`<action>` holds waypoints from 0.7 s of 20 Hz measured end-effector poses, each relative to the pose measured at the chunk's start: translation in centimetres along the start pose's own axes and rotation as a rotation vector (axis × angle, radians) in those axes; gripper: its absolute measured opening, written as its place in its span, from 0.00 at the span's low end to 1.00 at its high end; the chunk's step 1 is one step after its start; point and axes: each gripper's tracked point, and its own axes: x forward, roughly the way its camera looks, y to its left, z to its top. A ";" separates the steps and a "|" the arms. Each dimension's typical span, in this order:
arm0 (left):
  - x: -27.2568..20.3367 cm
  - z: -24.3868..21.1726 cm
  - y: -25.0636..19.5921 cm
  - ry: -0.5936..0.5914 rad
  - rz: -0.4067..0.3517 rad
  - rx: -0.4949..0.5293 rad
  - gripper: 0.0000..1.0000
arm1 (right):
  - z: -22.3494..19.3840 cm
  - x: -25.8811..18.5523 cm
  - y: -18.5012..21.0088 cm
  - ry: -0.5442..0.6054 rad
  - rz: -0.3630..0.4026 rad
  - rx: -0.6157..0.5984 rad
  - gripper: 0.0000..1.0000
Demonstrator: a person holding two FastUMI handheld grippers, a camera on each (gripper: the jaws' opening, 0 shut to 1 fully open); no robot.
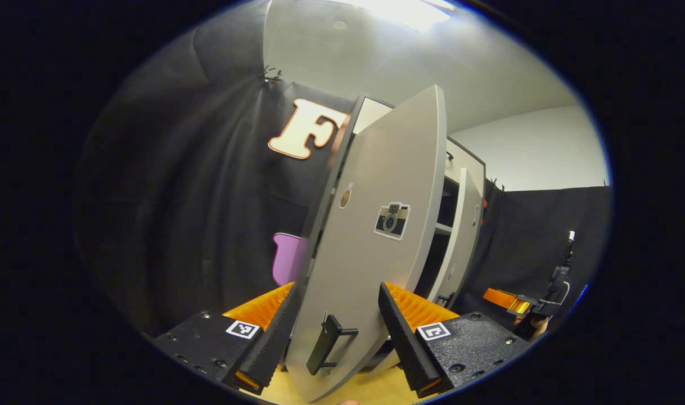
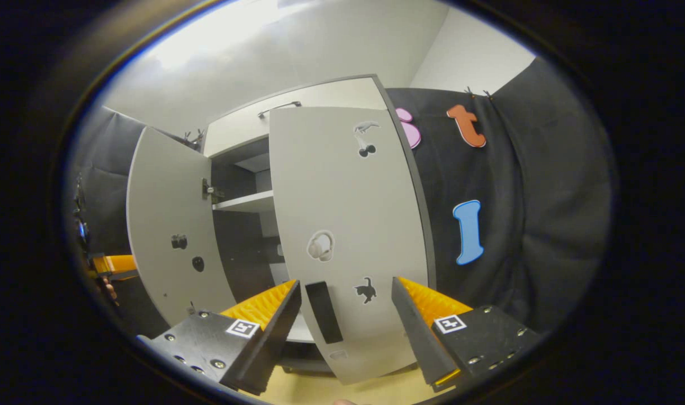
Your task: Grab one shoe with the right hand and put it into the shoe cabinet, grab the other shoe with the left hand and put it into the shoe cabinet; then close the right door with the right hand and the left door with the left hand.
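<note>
2 doors are standing partly open on the shoe cabinet (image 2: 297, 107). You are holding the left claw (image 1: 334, 332) spread, fingers flanking the left door (image 1: 376, 225) near its handle (image 1: 327, 344). Your right claw (image 2: 348, 329) is also spread, facing the right door (image 2: 342, 225), its handle (image 2: 323, 312) sitting between the fingers.

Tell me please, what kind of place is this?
Probably a recording booth set up like a home, not a real room. Black cloth hangs as walls behind a grey shoe cabinet whose two doors stand open on a pale wood floor.
</note>
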 end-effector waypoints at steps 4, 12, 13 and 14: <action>1.6 -0.8 -2.1 0.013 -0.056 0.026 0.87 | -0.2 -0.4 -1.0 0.003 -0.030 -0.014 0.97; 4.7 -2.1 -5.5 0.030 -0.176 0.042 0.87 | 0.6 -2.4 -3.5 -0.027 -0.099 -0.016 0.97; 5.1 -2.4 -5.9 0.037 -0.191 0.041 0.87 | 0.8 -2.8 -3.7 -0.032 -0.106 -0.017 0.92; 5.7 -2.6 -6.4 0.041 -0.204 0.044 0.87 | 1.1 -3.2 -3.9 -0.040 -0.114 -0.017 0.97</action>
